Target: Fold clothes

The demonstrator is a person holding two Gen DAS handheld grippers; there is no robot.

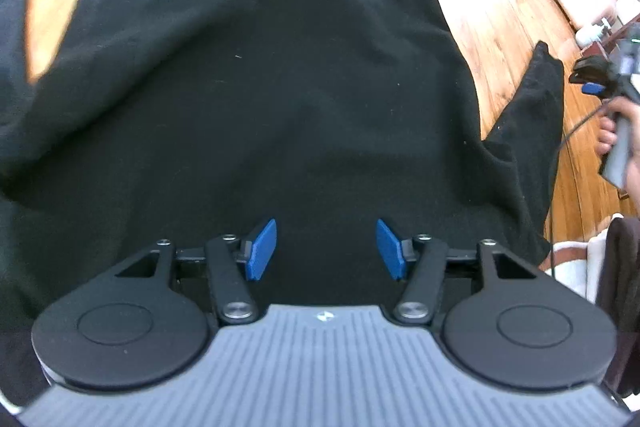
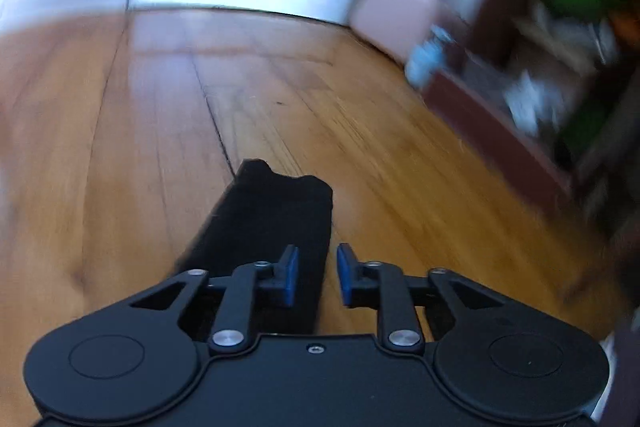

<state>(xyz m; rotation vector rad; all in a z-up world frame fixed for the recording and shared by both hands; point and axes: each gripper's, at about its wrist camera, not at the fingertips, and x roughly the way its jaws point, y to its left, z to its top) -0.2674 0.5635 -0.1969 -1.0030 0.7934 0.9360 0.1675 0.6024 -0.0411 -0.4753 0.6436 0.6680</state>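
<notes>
**Black garment spread on wood floor, both grippers empty**

From the left wrist view I see the black garment (image 1: 256,75) filling most of the frame: a matte, soft knit with shallow rumples and a few specks of lint. It lies on a wooden floor (image 1: 516,27) of glossy orange-brown planks. One sleeve (image 1: 532,131) runs out to the right as a narrow, creased strip; on the far left another fold of the same cloth borders a wedge of bare floor.

My left gripper (image 1: 326,249) sits above the fabric with its flat blue pads (image 1: 262,249) spread wide; nothing is between them. Whether the pads touch the cloth I cannot tell.

The right wrist view is motion-blurred. My right gripper (image 2: 317,275) has its blue-faced fingers parted by a narrow gap, holding nothing. The square-ended sleeve tip (image 2: 276,211) lies flat on the planks just under and ahead of the left finger. Beyond, a dark red-brown wooden shelf (image 2: 496,131) with blurred clutter stands to the right, beside a pale pink box (image 2: 394,15).
</notes>
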